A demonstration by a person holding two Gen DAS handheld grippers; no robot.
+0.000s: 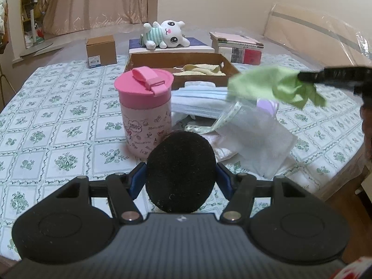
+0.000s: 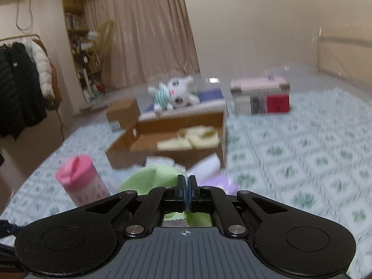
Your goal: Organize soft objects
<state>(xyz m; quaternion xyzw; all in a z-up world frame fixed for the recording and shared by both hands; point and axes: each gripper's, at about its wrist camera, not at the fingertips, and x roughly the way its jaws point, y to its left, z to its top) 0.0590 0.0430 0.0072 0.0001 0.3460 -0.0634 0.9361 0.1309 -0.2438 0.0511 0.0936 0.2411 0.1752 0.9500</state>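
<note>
From the far left, a small brown cardboard carton (image 1: pixel 101 49) stands on the green-and-white floral quilted bed cover (image 1: pixel 46 125). Right of it is the pink-lidded printed plastic tumbler (image 1: pixel 145 110), upright and very close to the heap of pale cloths and face masks (image 1: pixel 232 125). My left hand-held gripper (image 1: pixel 180 173) sits near, its fingers spread around a round black foam pad (image 1: pixel 180 172) and pressing it from both sides. Beyond the tumbler lies the shallow brown cardboard tray (image 1: pixel 181 57) with yellow cloths (image 1: pixel 200 69) already inside, and a white plush cat in a striped shirt (image 1: pixel 166 33) farther back. On the right, my right hand-held gripper (image 2: pixel 186 181) is pinched tight on a light green cloth (image 1: pixel 274 86), held in the air above the heap, short of the tray. I judge the risks to be the dangling cloth catching the tumbler and tipping it, or the thin pinch slipping so the cloth drops outside the tray.
</note>
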